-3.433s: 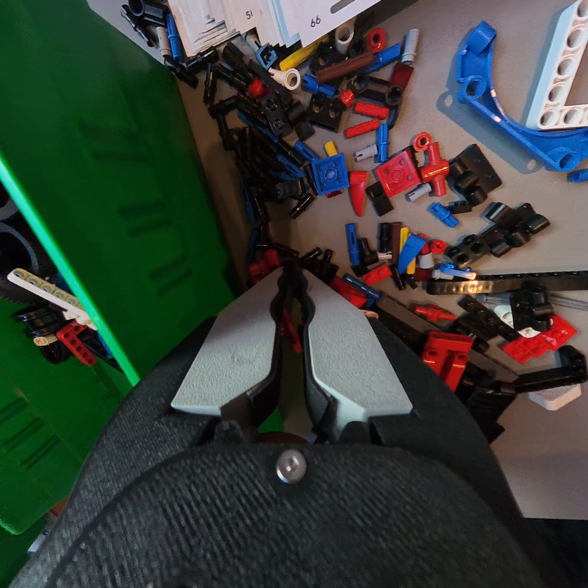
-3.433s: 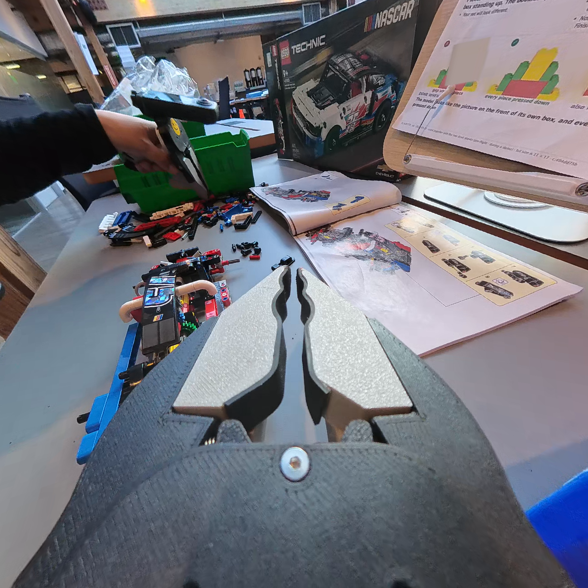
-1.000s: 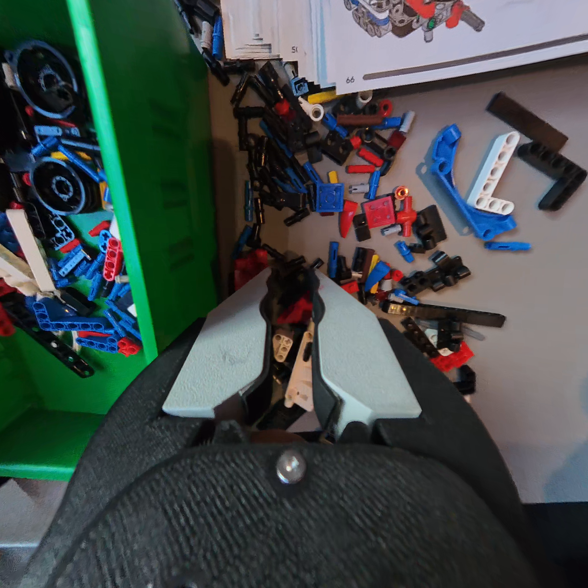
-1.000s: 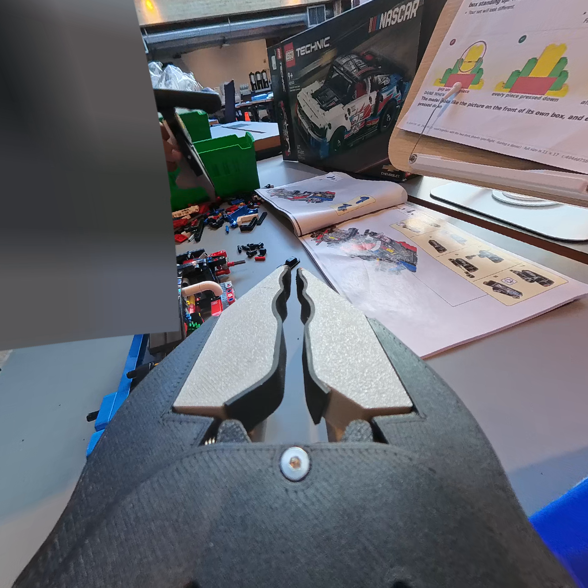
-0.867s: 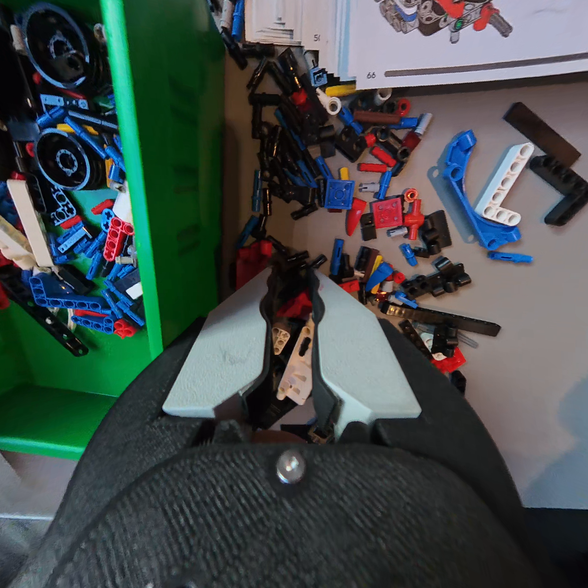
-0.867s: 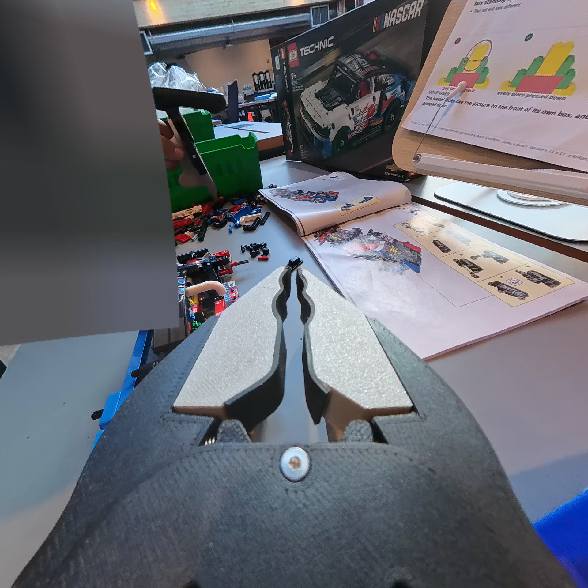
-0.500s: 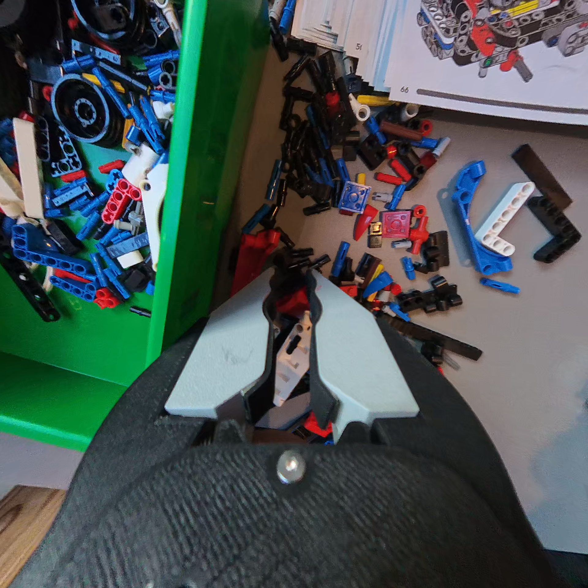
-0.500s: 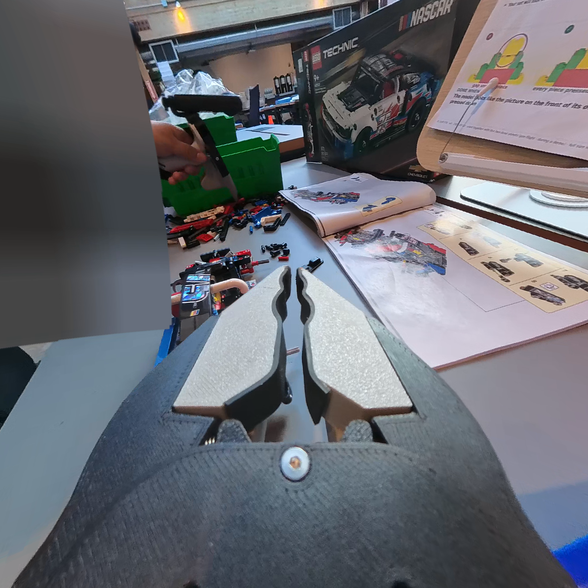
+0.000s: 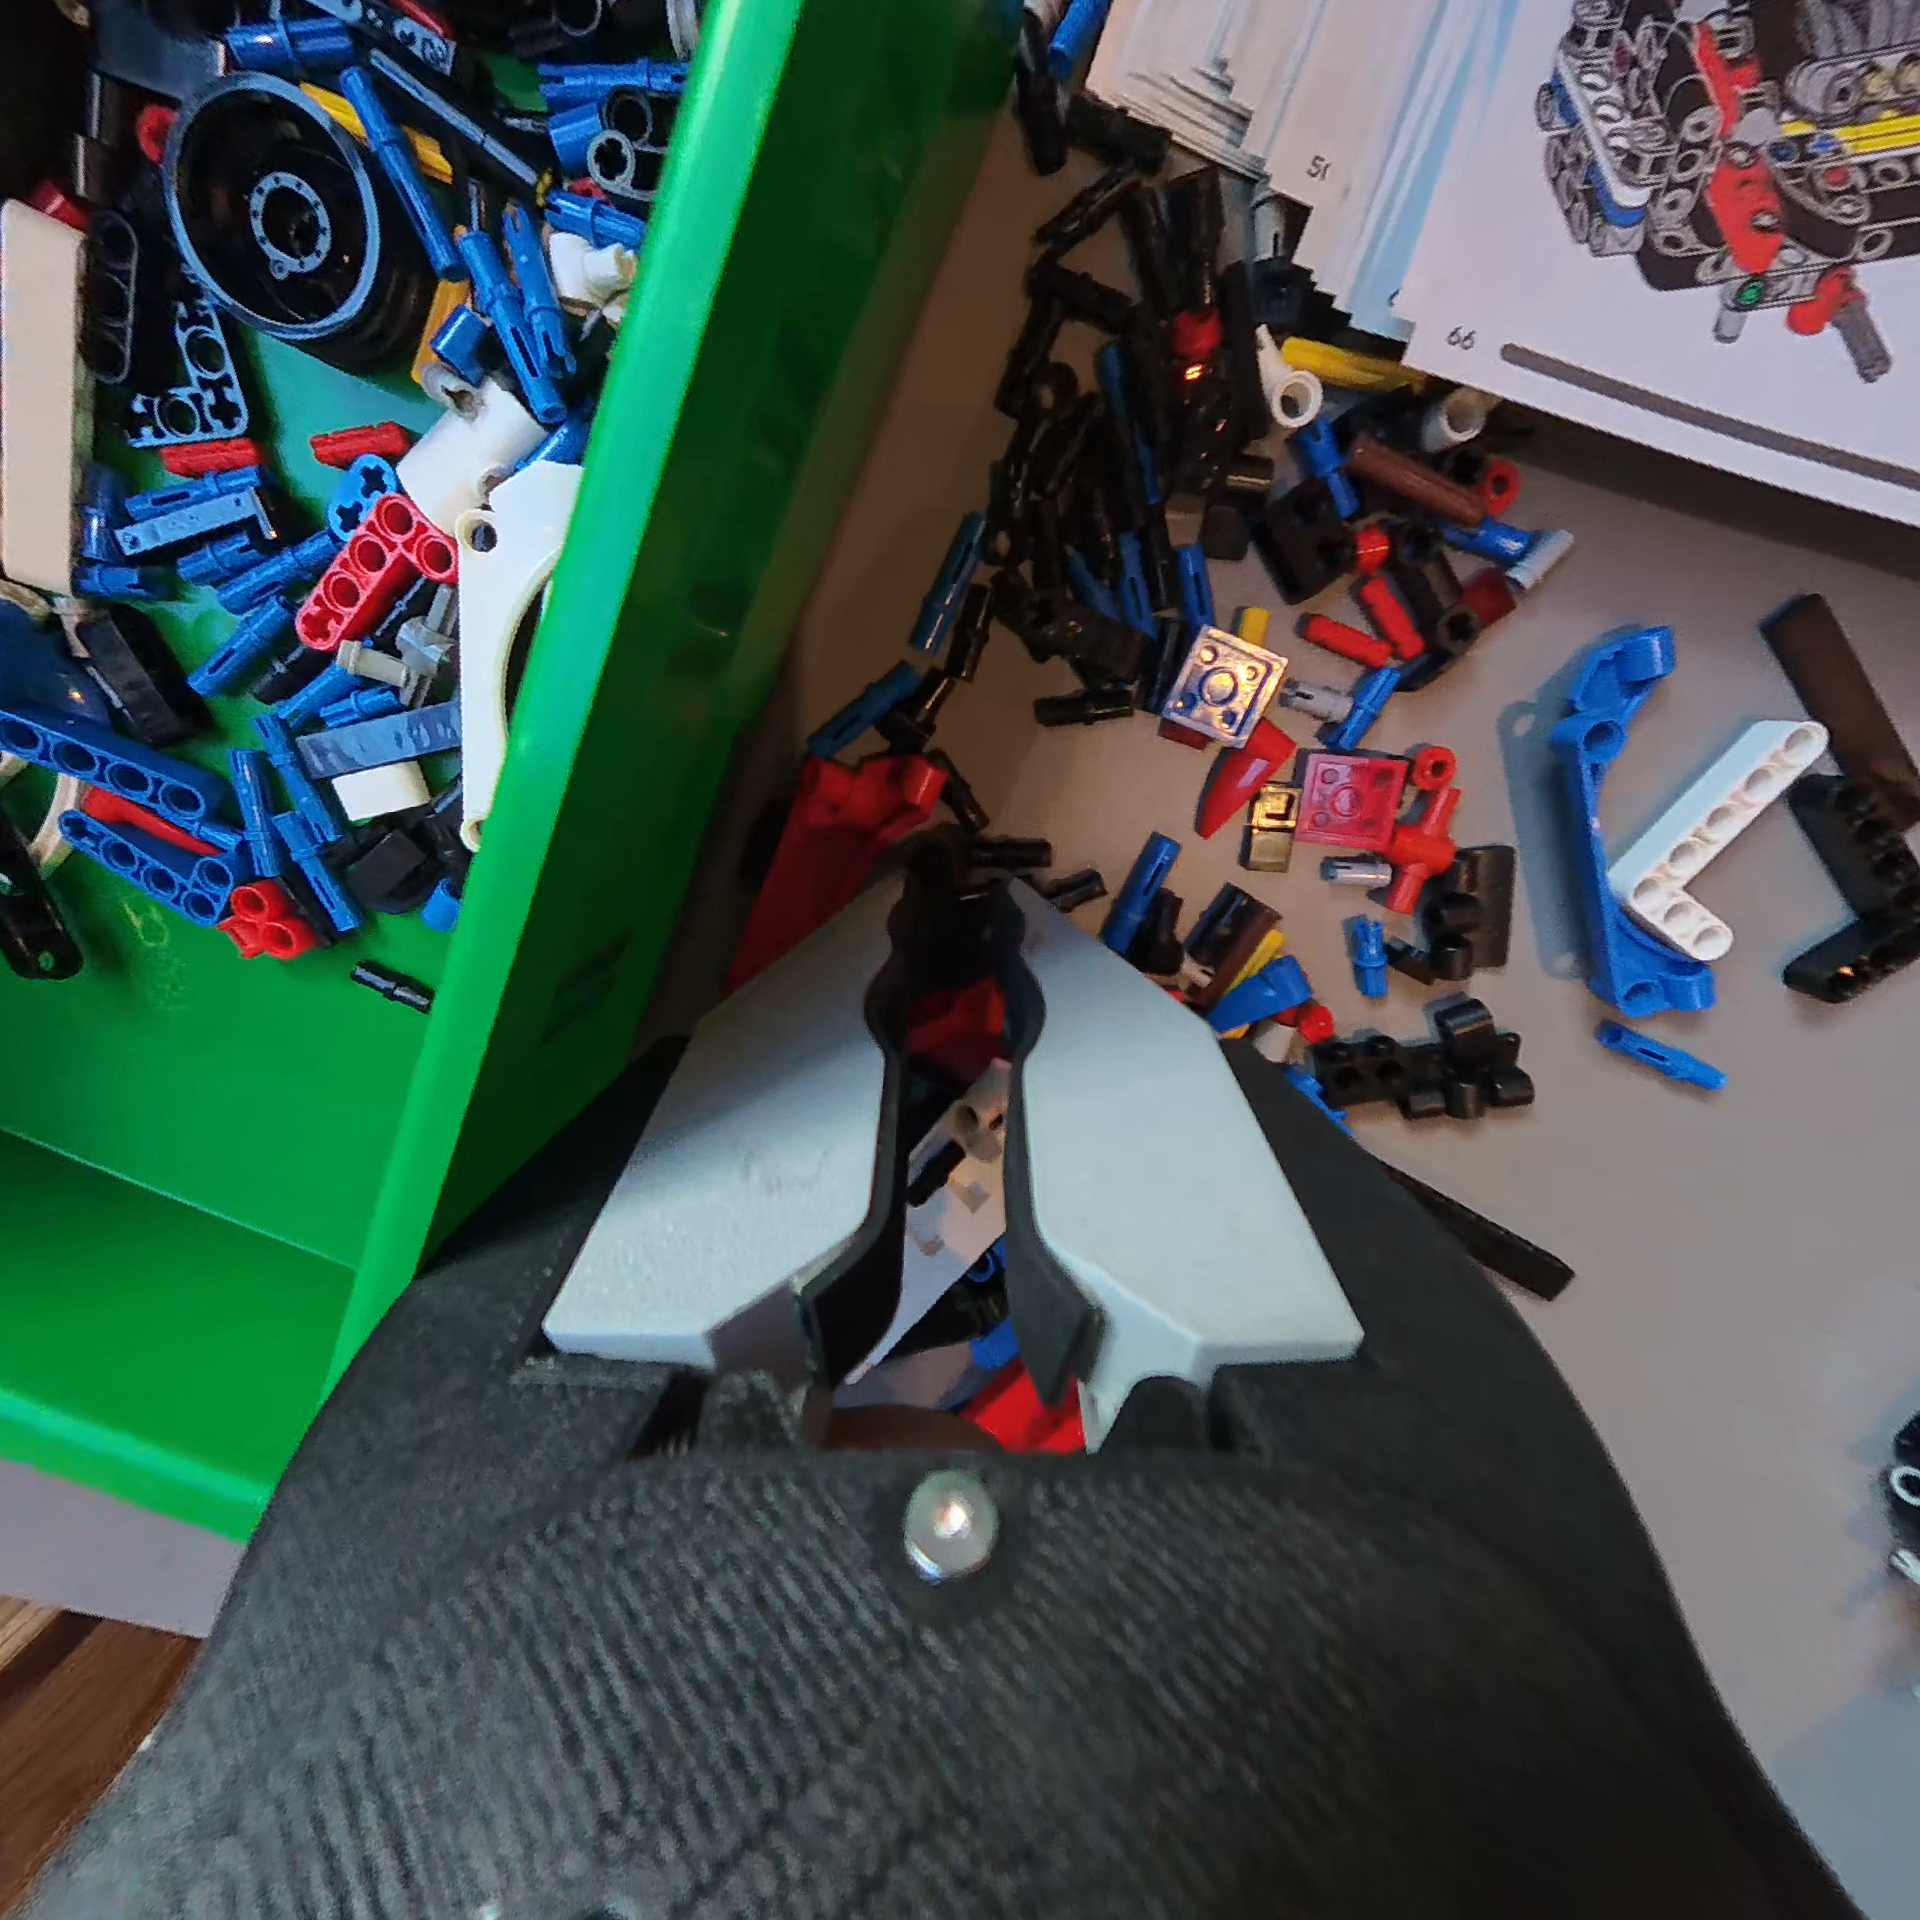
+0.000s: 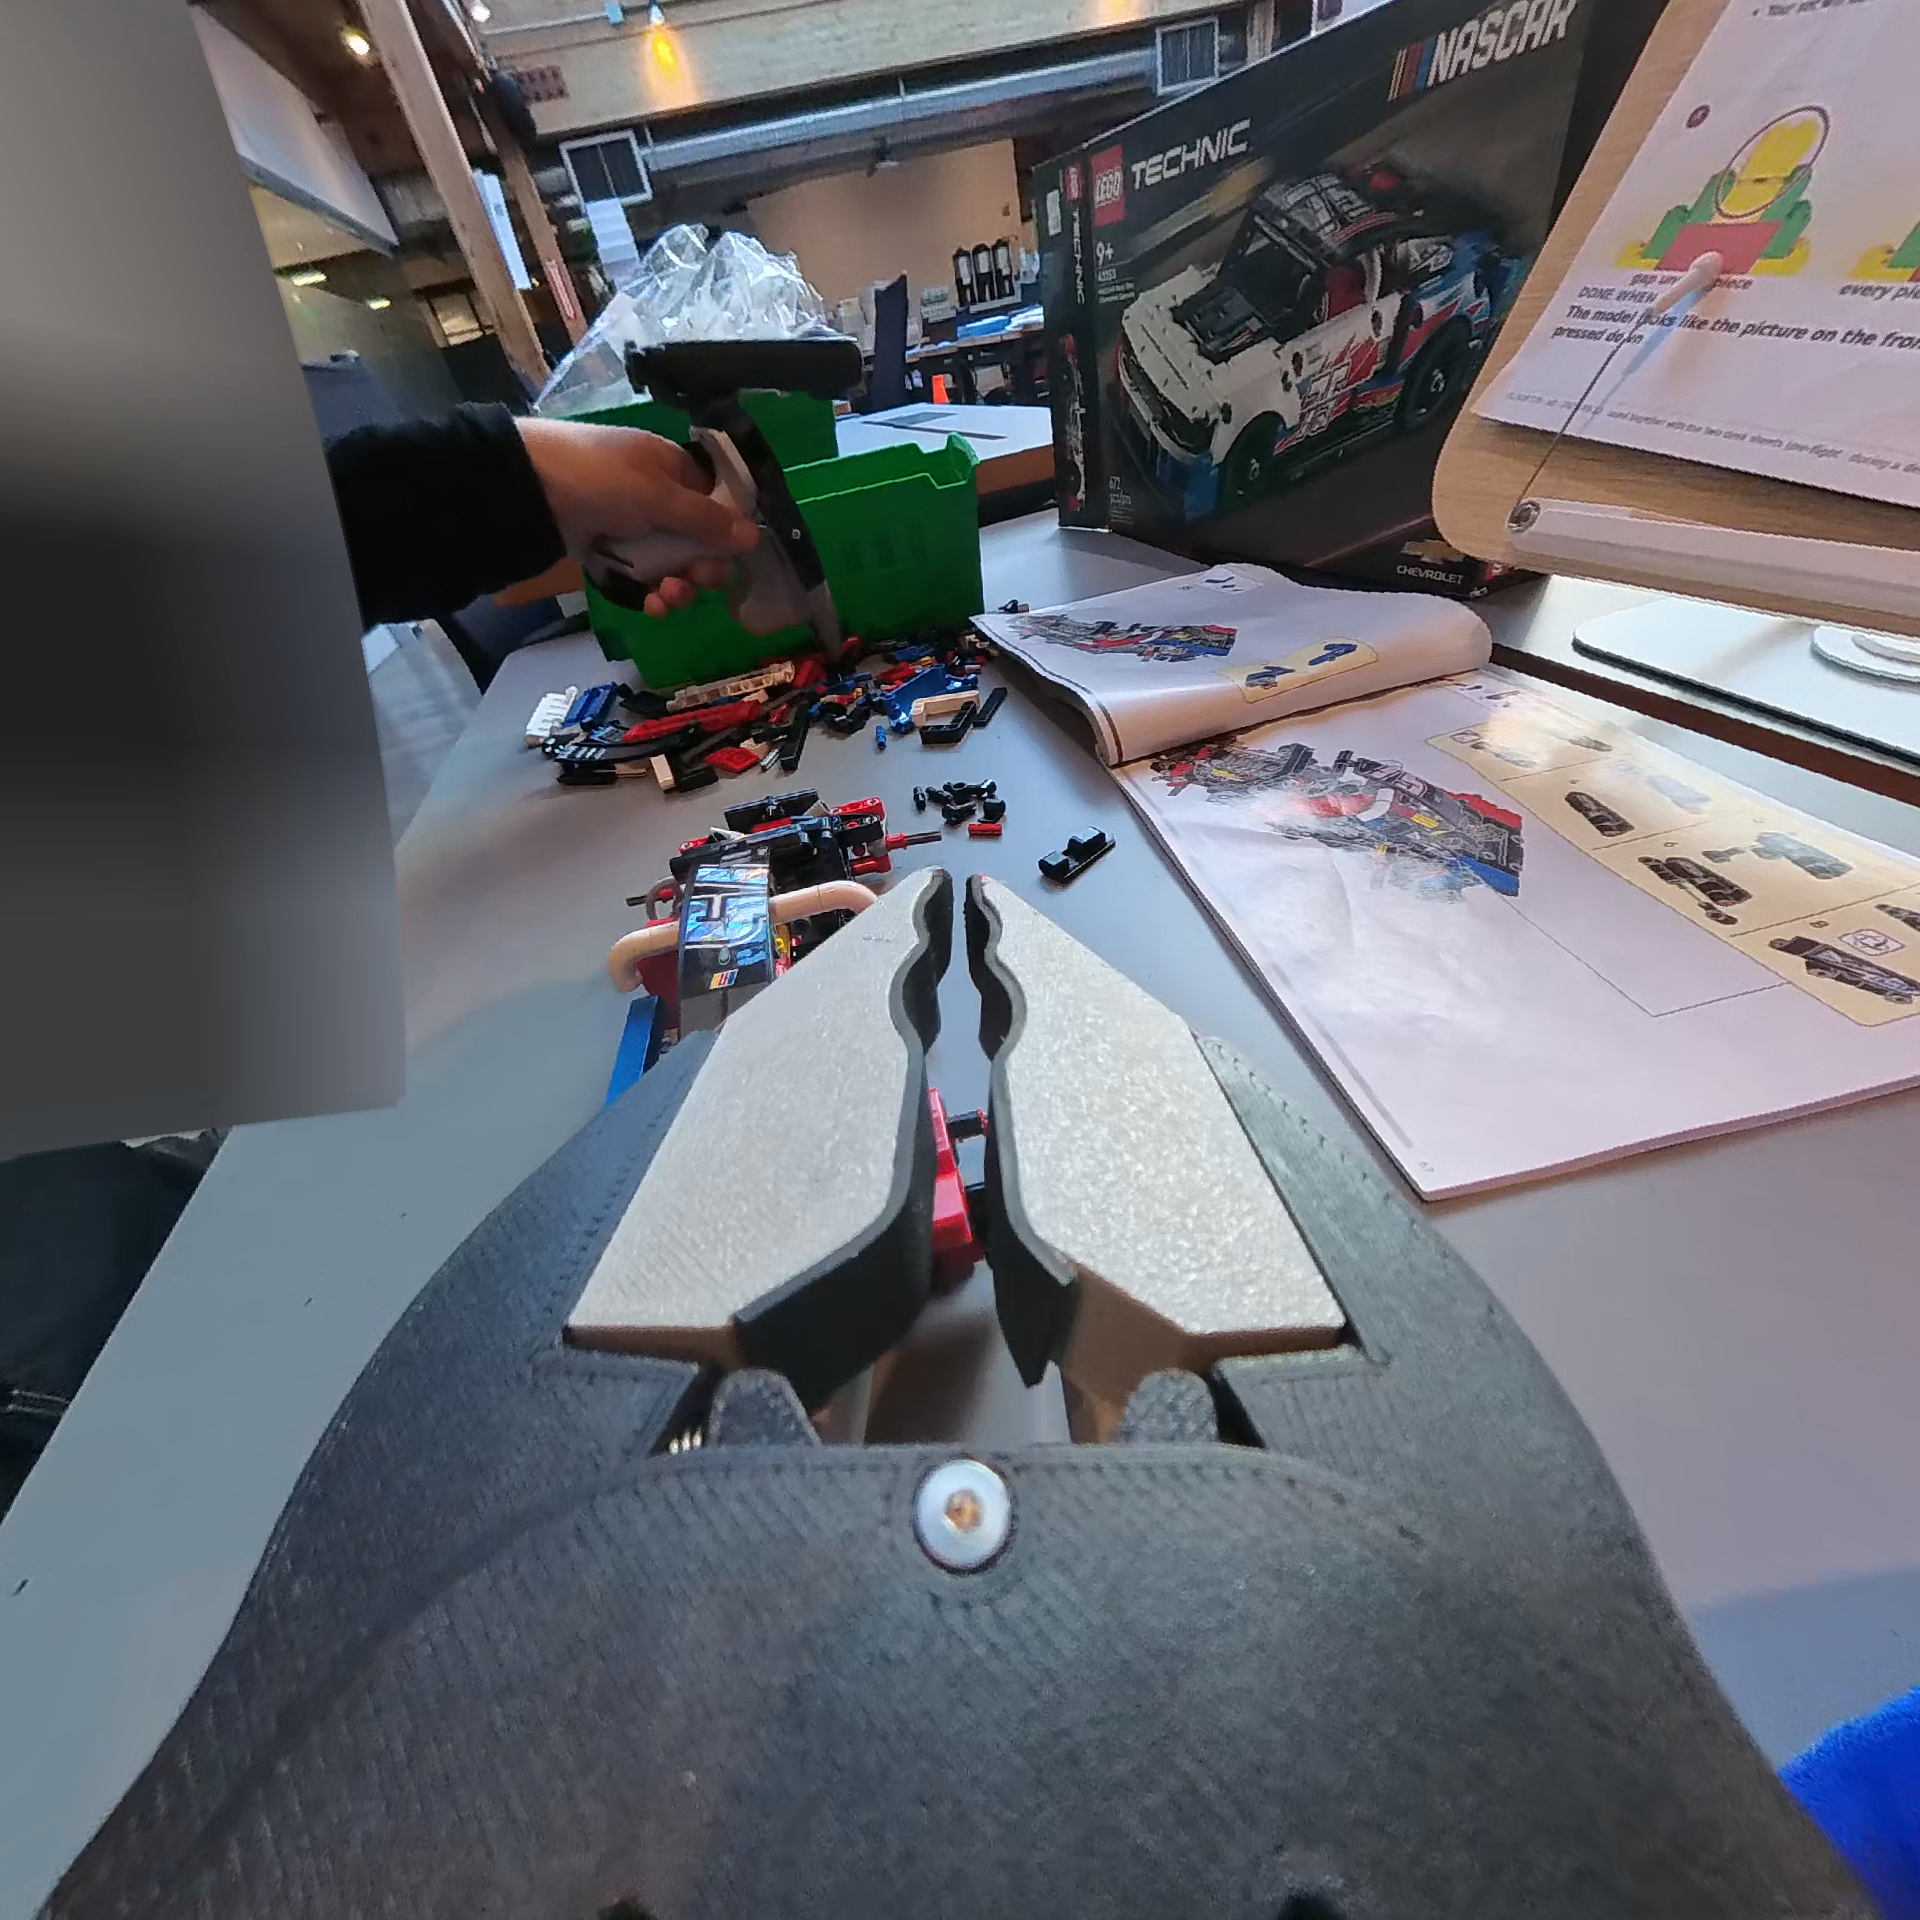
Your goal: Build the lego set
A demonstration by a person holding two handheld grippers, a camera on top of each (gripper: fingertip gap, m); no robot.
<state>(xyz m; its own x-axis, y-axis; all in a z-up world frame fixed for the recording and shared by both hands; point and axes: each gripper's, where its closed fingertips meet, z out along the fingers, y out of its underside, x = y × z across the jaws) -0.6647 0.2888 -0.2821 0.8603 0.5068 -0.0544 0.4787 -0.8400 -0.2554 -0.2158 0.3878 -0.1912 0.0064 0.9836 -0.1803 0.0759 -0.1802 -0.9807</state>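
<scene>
My left gripper (image 9: 961, 894) is shut on a small black piece (image 9: 961, 868) at its tips. It hangs over the pile of loose Lego pieces (image 9: 1195, 644) beside the green bin (image 9: 644, 623). It also shows in the right wrist view (image 10: 821, 623), held by a hand (image 10: 623, 499). My right gripper (image 10: 958, 894) is shut and empty, just above the near end of the partly built car (image 10: 748, 904). A red part of the car shows between its fingers.
The open instruction booklet (image 10: 1455, 894) lies at the right, with the set's box (image 10: 1299, 312) behind it. A few black pins (image 10: 961, 800) and a black piece (image 10: 1075, 852) lie past the car. A blue curved piece (image 9: 1600, 831) and a white L beam (image 9: 1714, 821) lie apart from the pile.
My left gripper has closed on the black piece and risen from the pile, bringing the bin's inside into view. My right gripper has moved left over the car.
</scene>
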